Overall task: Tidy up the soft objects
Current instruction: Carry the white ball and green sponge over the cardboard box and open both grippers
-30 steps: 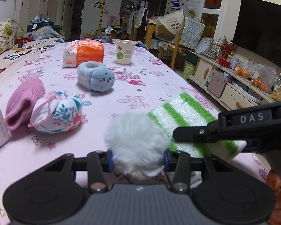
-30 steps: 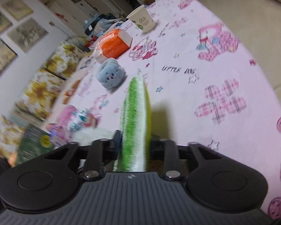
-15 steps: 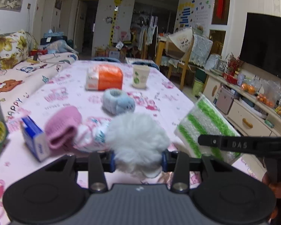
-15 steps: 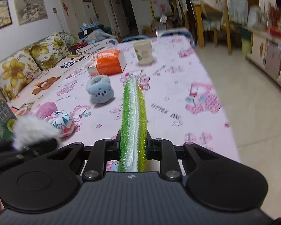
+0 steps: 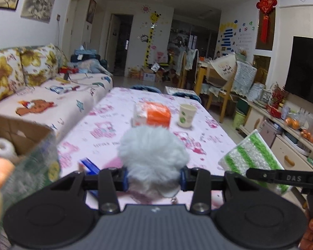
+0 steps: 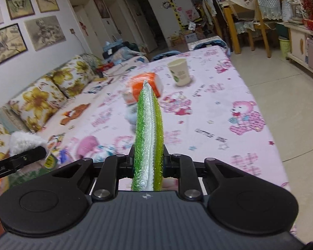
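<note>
The left gripper (image 5: 153, 180) has its jaws pinching a white fluffy pompom (image 5: 153, 158), held up above the bench (image 5: 114, 129). The pompom fills the gap between the jaws and blocks the view of the bench straight ahead. To the left of the jaws, close by, stands an open cardboard box (image 5: 25, 145) with a white roll (image 5: 2, 149) inside; its wall is blurred. Just left of the jaws and lower lies a blue-and-white carton (image 5: 89, 166), partly hidden.

The right gripper (image 6: 148, 163) has its jaws pressed on a green-and-white striped cloth (image 6: 148, 137), which stands on edge and runs forward from the jaws, hiding a strip of the bench. In the left wrist view this cloth (image 5: 253, 160) hangs to the right of the left jaws, well apart from the pompom.

Ahead of both jaws, on the bench, sit an orange pack (image 5: 154, 114) and, to its right, a paper cup (image 5: 187, 115). Left of the right jaws lie a pink knitted thing (image 6: 87, 145) and a floral pouch (image 6: 106, 151), touching; a pale blue plush (image 6: 130, 114) peeks from behind the cloth.
</note>
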`<state>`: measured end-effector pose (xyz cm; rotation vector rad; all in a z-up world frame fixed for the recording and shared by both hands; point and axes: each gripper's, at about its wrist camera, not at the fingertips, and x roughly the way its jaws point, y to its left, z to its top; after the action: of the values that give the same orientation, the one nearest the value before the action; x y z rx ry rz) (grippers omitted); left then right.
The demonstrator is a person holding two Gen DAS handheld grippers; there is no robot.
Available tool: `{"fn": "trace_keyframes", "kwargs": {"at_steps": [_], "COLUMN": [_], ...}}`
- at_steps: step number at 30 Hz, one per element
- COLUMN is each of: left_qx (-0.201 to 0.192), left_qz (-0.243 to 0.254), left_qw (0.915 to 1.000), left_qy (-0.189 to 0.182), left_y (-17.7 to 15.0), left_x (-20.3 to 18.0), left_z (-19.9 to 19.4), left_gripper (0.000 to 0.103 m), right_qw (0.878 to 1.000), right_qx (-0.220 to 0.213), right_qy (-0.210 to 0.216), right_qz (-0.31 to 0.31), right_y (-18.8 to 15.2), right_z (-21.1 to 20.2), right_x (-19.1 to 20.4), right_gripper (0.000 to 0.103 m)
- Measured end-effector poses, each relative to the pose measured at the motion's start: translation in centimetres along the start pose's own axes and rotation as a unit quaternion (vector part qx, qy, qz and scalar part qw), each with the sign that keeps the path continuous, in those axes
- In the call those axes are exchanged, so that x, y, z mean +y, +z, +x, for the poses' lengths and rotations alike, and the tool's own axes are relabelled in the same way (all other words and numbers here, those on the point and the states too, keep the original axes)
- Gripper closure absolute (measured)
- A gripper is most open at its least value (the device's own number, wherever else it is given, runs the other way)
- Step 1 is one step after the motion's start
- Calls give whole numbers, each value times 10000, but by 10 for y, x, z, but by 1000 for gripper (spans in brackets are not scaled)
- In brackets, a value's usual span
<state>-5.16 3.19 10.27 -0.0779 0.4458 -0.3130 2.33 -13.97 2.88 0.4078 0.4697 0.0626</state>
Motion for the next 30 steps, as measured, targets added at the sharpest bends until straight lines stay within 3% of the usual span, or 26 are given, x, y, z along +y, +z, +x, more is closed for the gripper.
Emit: {"fn": "trace_keyframes", "kwargs": {"at_steps": [6, 14, 23, 30], "left_qx": [-227, -637, -1125, -1252], "left_qz": [92, -345, -963, -1415], "left_qw": [9996, 9956, 9757, 9581], "left_qy": [170, 602, 1616, 2153], "left_y": [17, 38, 53, 46], "left_x": [15, 62, 144, 196], "left_z": [-16, -40, -74, -93], "left_gripper": [62, 62, 61, 61], "right_qw": [9994, 9927, 9719, 9461], "right_qx": [19, 271, 649, 1385], "right_qy": [339, 1111, 2215, 2910], "right_qz": [-111, -371, -456, -328], "right_y": [4, 11, 14, -23], "right_z": [5, 34, 74, 106], "right_x": [36, 106, 199, 252], "right_gripper": [79, 78, 78, 77]}}
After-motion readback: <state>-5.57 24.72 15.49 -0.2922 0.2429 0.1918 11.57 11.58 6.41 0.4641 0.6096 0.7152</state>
